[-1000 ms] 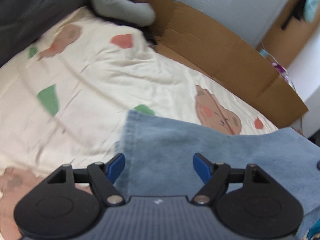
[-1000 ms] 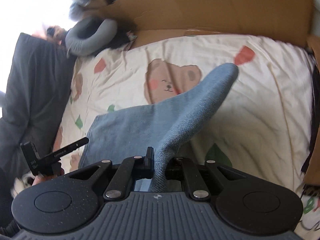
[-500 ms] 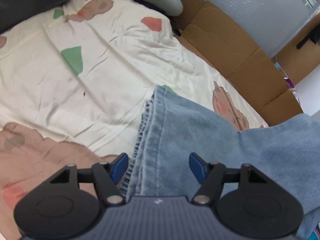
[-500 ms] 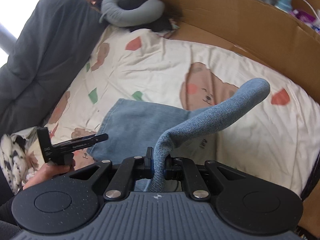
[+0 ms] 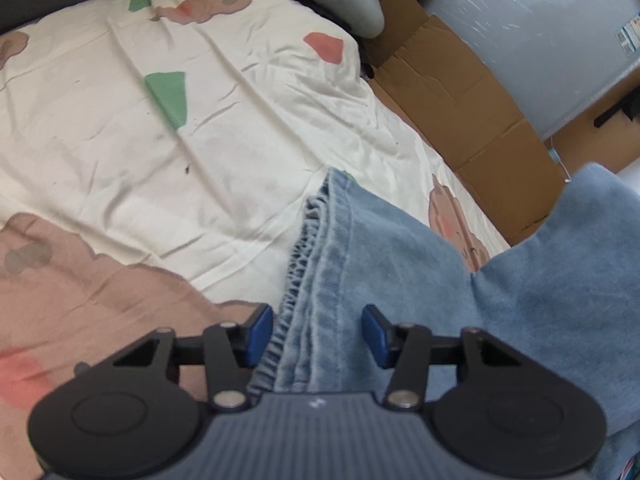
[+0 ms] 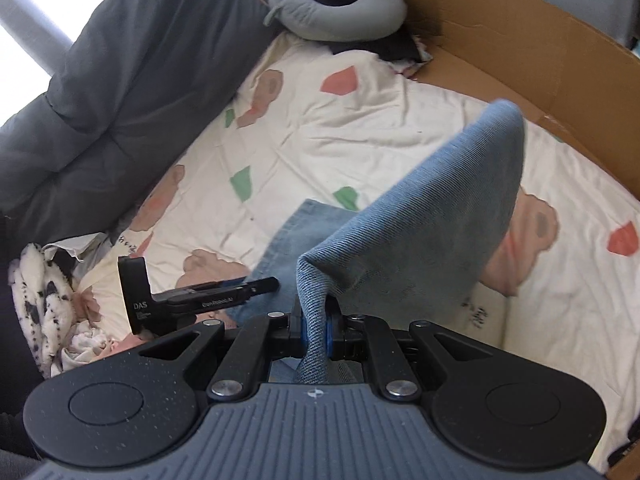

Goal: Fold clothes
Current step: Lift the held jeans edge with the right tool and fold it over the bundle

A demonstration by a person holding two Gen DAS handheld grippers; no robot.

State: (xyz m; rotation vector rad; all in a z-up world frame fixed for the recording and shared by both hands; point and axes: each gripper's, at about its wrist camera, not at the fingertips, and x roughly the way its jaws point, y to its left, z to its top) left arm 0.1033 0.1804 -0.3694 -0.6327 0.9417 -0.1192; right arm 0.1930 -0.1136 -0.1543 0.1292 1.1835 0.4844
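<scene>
Left wrist view: my left gripper [image 5: 318, 334] is closing around the jeans [image 5: 384, 264] hem, pads not yet pressing. My right gripper [image 6: 316, 330] pinches a lifted fold mid-bed. Pulling early could slide the hem free.

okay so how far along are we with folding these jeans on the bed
Early. Done: the jeans are partly spread flat on the bed sheet. In hand: the right claw is shut on a lifted fold of denim, and the left claw is closing around the hem edge, pads not yet pressing. Left: bring the raised part over and flatten it; no finished fold shows yet.
</scene>
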